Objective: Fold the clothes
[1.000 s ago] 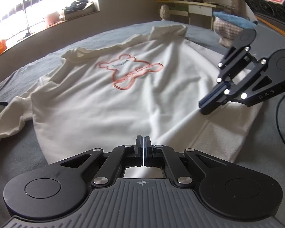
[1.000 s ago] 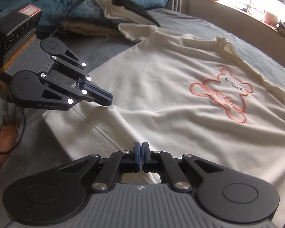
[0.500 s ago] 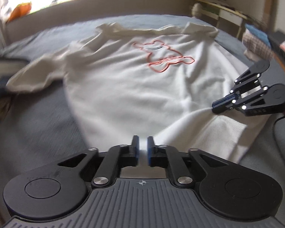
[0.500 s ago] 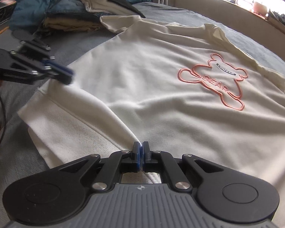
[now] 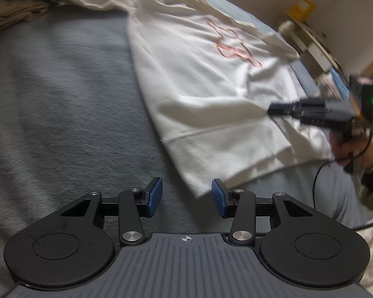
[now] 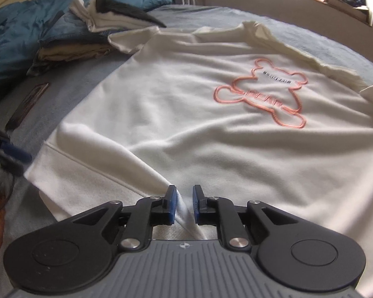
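Sweatshirt (image 6: pixel 186 114), cream with an orange bear outline, lies spread flat on the grey bed (image 5: pixel 62 104). We hold our left gripper (image 5: pixel 187 197) wide open just off its hem corner. Our right gripper (image 6: pixel 184 204) stands narrowly parted astride a raised hem fold.

"BEAR" on sweatshirt (image 6: pixel 211 129) print

The left black two-finger gripper with blue pads (image 5: pixel 186 196) is showing silver screws and a ribbed grey body — beyond it, a hand (image 5: pixel 353 146) is wearing a bracelet and olive sleeve.
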`<state>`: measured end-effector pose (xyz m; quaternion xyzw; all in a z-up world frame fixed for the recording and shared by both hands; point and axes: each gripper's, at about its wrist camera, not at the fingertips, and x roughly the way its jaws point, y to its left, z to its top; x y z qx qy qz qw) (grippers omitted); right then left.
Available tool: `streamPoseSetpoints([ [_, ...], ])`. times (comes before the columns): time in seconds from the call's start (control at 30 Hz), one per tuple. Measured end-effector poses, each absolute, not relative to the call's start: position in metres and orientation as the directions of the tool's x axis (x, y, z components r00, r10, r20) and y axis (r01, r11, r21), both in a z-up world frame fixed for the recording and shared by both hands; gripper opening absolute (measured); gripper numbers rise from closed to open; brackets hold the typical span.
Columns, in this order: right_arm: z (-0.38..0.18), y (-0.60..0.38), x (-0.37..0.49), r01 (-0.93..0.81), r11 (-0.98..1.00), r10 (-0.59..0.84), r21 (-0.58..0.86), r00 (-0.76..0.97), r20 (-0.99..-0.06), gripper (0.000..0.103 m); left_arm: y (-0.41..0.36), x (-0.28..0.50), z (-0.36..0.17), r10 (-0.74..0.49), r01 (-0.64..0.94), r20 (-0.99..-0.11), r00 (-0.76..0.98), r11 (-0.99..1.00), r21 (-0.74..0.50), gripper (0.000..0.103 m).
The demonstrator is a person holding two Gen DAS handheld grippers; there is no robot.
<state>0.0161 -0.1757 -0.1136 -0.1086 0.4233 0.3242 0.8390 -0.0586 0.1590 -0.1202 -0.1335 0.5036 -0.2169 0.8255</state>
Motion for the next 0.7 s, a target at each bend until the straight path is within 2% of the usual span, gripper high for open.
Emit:
streamPoseSetpoints([
  [0.1, -0.09, -0.171, -0.003, -0.696, 0.709, 0.532, 0.109, 0.428, -0.731, 0.016, 0.153, -0.058, -0.121, -0.493, 0.253, -0.779, 0.387, 0.869, -0.425, 0.044],
  [0.13, -0.083, -0.166, -0.012, -0.732, 0.669, 0.574, 0.126, 0.401, -0.714, 0.02, 0.153, -0.057, -0.121, -0.493, 0.251, -0.777, 0.391, 0.87, -0.425, 0.044],
  [0.17, -0.078, -0.159, -0.019, -0.767, 0.624, 0.609, 0.147, 0.36, -0.707, 0.033, 0.153, -0.057, -0.122, -0.493, 0.247, -0.775, 0.395, 0.87, -0.427, 0.044],
  [0.23, -0.076, -0.138, -0.034, -0.833, 0.534, 0.64, 0.148, 0.283, -0.714, 0.047, 0.153, -0.056, -0.122, -0.497, 0.238, -0.768, 0.404, 0.868, -0.436, 0.044],
  [0.37, -0.093, -0.087, -0.067, -0.93, 0.368, 0.597, 0.0, 0.237, -0.767, 0.047, 0.156, -0.054, -0.119, -0.506, 0.227, -0.751, 0.426, 0.863, -0.452, 0.044],
  [0.5, -0.117, -0.053, -0.085, -0.95, 0.268, 0.534, -0.161, 0.286, -0.796, 0.044, 0.158, -0.053, -0.117, -0.512, 0.215, -0.738, 0.439, 0.858, -0.467, 0.044],
  [0.6, -0.118, -0.051, -0.077, -0.94, 0.311, 0.54, -0.142, 0.298, -0.787, 0.039, 0.159, -0.052, -0.116, -0.517, 0.206, -0.729, 0.45, 0.854, -0.478, 0.044],
  [0.67, -0.119, -0.051, -0.071, -0.931, 0.344, 0.546, -0.123, 0.305, -0.78, 0.024, 0.158, -0.053, -0.116, -0.514, 0.211, -0.73, 0.451, 0.856, -0.472, 0.044],
  [0.7, -0.119, -0.051, -0.068, -0.926, 0.36, 0.548, -0.114, 0.309, -0.777, 0.022, 0.156, -0.054, -0.116, -0.509, 0.221, -0.736, 0.447, 0.86, -0.46, 0.044],
])
